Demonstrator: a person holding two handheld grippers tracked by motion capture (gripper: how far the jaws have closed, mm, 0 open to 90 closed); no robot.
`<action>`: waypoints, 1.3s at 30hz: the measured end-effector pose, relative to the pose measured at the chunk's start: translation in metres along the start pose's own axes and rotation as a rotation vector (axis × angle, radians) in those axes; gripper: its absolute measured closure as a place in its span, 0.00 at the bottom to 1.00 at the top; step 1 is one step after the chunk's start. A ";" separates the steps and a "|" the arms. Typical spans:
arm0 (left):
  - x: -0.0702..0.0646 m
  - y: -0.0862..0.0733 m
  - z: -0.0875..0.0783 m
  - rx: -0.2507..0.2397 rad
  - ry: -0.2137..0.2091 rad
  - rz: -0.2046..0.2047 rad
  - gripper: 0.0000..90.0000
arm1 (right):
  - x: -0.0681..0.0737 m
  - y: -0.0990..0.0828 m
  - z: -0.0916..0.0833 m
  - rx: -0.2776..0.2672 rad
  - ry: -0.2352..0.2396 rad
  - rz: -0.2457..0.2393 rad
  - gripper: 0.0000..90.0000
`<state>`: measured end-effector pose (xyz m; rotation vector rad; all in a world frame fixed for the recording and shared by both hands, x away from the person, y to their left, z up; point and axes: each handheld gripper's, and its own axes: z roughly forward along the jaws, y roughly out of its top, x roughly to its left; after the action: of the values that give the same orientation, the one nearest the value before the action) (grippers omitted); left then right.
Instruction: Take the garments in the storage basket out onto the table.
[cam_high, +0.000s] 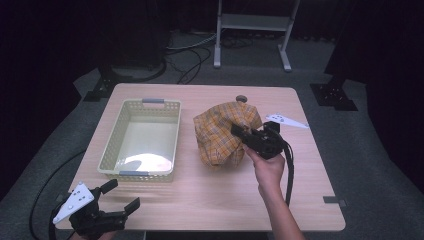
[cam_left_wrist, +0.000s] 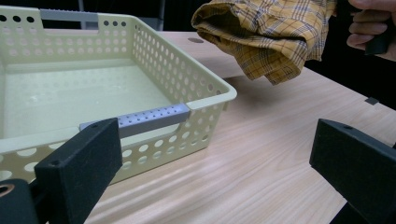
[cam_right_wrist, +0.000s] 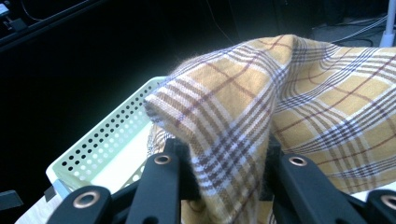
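A pale wooden surface (cam_high: 200, 200) stands in a dark room. At centre right of the high view, the right hand-held gripper (cam_high: 239, 132) pinches one yellow plaid cloth (cam_high: 220, 132), lifted beside one cream perforated plastic basket (cam_high: 112, 145). At lower left, the left hand-held gripper (cam_high: 122, 195) gapes wide, empty.

High view: looking forward and down from above the person's side, taking in the whole table (cam_high: 200, 195).
Left gripper view: sitting low at the table's near left corner, facing across the wood, close to the basket (cam_left_wrist: 205, 100).
Right gripper view: pressing right up against the plaid cloth (cam_right_wrist: 280, 112).
Shared: all three are showing the basket (cam_high: 142, 137) (cam_right_wrist: 100, 147) and the plaid cloth (cam_high: 220, 132) (cam_left_wrist: 275, 32).
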<state>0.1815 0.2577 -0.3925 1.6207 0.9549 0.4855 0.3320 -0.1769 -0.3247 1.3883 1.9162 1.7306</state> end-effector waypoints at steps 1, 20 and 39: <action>0.000 0.000 0.000 0.000 0.000 0.000 0.03 | -0.001 -0.001 0.000 0.001 -0.002 0.001 0.78; 0.000 0.000 0.000 0.003 0.000 0.001 0.03 | -0.004 -0.011 0.003 0.036 -0.048 -0.047 0.78; 0.000 0.000 0.000 0.000 0.002 -0.005 0.03 | -0.009 -0.030 0.010 0.086 -0.091 -0.096 0.78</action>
<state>0.1813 0.2579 -0.3928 1.6175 0.9601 0.4834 0.3289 -0.1725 -0.3571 1.3549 1.9940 1.5319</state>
